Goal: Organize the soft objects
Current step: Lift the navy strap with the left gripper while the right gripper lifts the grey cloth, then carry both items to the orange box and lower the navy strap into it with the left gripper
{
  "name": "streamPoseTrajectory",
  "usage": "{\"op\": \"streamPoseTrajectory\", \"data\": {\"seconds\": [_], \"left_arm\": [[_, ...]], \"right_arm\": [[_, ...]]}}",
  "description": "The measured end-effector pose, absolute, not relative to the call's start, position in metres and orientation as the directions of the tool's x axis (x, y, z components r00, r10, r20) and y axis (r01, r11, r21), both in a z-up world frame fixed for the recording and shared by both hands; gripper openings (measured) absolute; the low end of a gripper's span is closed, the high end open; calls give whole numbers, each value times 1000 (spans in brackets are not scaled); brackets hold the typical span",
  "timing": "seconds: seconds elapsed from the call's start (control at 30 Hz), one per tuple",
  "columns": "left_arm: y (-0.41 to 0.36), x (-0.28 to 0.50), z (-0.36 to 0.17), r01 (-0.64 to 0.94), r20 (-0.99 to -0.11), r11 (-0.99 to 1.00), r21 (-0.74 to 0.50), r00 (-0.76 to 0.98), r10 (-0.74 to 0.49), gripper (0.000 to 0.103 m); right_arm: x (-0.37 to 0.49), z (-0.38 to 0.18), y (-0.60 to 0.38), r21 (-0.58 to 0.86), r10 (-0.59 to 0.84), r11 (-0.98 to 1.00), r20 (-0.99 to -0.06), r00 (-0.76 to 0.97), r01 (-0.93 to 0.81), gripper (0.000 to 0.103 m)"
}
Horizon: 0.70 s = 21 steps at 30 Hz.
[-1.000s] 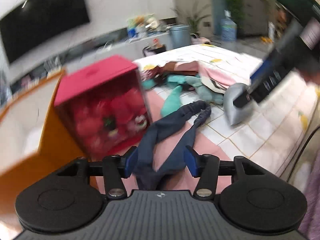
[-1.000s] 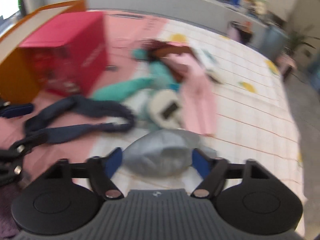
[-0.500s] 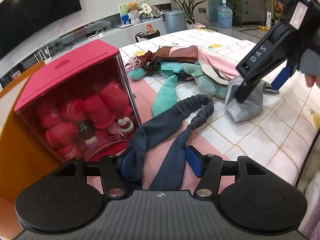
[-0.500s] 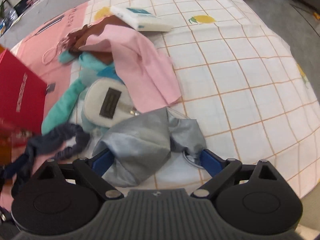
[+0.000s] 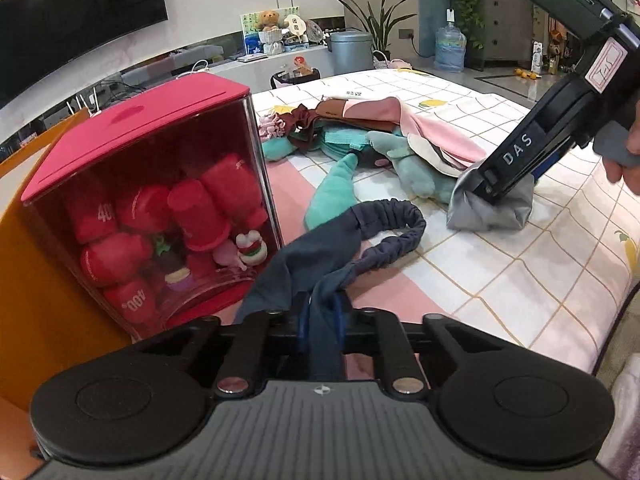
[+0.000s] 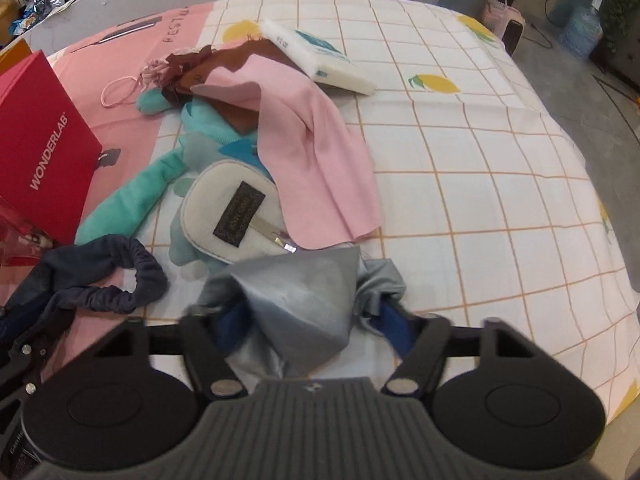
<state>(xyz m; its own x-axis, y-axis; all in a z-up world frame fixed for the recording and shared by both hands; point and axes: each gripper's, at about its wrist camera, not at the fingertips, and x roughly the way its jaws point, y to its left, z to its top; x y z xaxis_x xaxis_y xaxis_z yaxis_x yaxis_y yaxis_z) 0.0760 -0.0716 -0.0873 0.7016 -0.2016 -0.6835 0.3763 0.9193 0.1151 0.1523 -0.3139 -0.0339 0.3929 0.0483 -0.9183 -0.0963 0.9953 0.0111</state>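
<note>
My left gripper [image 5: 320,320] is shut on a navy elastic headband [image 5: 360,232] that trails across the bedsheet; it also shows in the right wrist view [image 6: 100,276]. My right gripper [image 6: 312,320] sits over a crumpled grey cloth [image 6: 304,296], its jaws closing around the fabric with a wide gap still between them. In the left wrist view the right gripper [image 5: 504,184] presses down on the grey cloth [image 5: 492,212]. A pile behind holds a pink cloth [image 6: 312,140], a teal plush toy [image 6: 132,196], a cream pouch [image 6: 228,212] and a brown cloth [image 6: 224,68].
A red box with a clear front [image 5: 152,200], full of red plush items, stands at the left beside an orange box wall [image 5: 36,260]. A white packet [image 6: 320,56] lies at the back of the checked sheet [image 6: 480,200]. The bed edge drops off at right.
My left gripper has shut on the navy headband. My right gripper has come down onto the grey cloth and its jaws have narrowed around it.
</note>
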Motion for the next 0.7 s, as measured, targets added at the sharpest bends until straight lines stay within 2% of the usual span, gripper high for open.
{"op": "streamPoseTrajectory", "data": {"seconds": [0.03,0.07,0.13,0.17,0.43,0.57,0.7], "left_arm": [[-71,75,-87,378,-686,919,110,698,-205,10],[-70,74,-86,375,-689,921,104,695,-205,9],[-69,69,-84,353,-678,930,102,709,-194,8],[-68,67,-83,349,-669,931,107,718,-192,8],[-63,54,-66,332,-620,941,63,752,-224,7],[-62,51,-56,343,-602,939,29,756,-258,7],[-63,49,-40,367,-541,928,60,793,-278,6]], "right_arm": [[152,-33,-317,7,44,996,-918,394,-94,52],[149,-29,-323,9,42,996,-917,397,-85,42],[148,-27,-334,46,63,998,-916,397,-53,19],[149,-26,-338,81,88,996,-915,393,-33,4],[132,8,-356,174,125,984,-835,536,41,2],[128,16,-349,147,108,989,-816,568,22,2],[126,20,-346,167,122,986,-814,568,28,2]]}}
